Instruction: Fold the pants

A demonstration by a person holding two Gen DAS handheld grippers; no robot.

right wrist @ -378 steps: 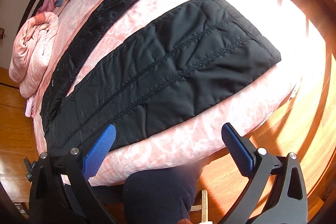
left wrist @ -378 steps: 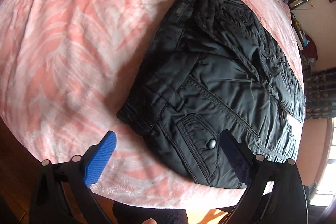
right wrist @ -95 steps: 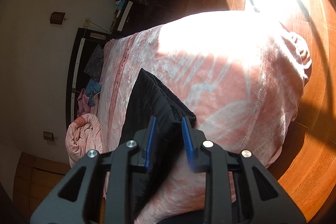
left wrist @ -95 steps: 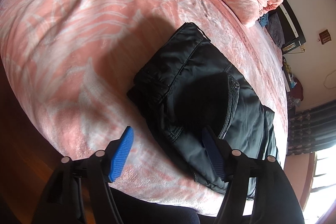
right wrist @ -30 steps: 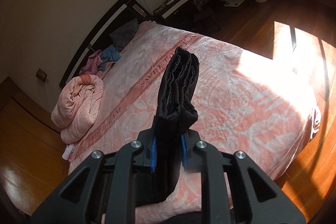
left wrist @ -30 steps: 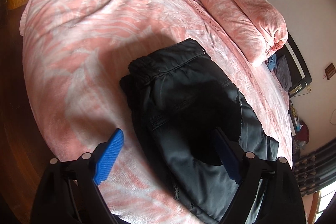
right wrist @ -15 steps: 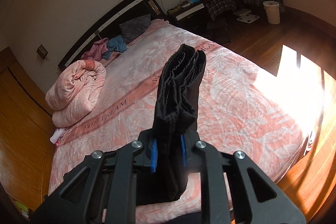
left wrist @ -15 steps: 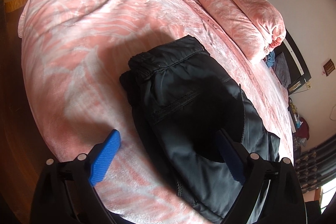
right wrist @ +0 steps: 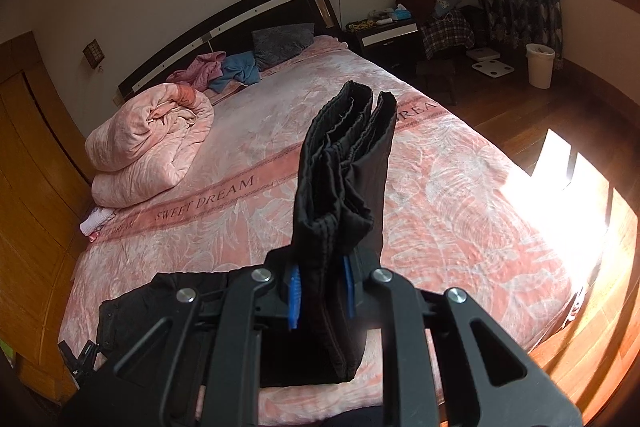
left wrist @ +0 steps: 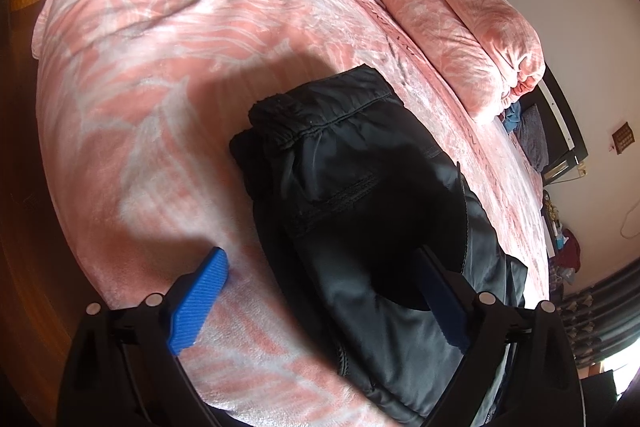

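The black pants [left wrist: 360,195] lie on the pink bed [left wrist: 160,67], waist end toward eleven o'clock. The right gripper [right wrist: 320,291] has its fingers nearly closed, pinching the stacked leg ends [right wrist: 340,171] and holding them up. The left gripper [left wrist: 320,299] hovers over the waist half, fingers spread wide, gripping nothing. The final fold seems in hand; next, the lifted end should be laid over the waist half, edges aligned.

pink bedspread [right wrist: 460,211], rolled pink quilt [right wrist: 148,139] by dark headboard [right wrist: 224,23], white bin [right wrist: 540,65] on wooden floor [right wrist: 520,107].
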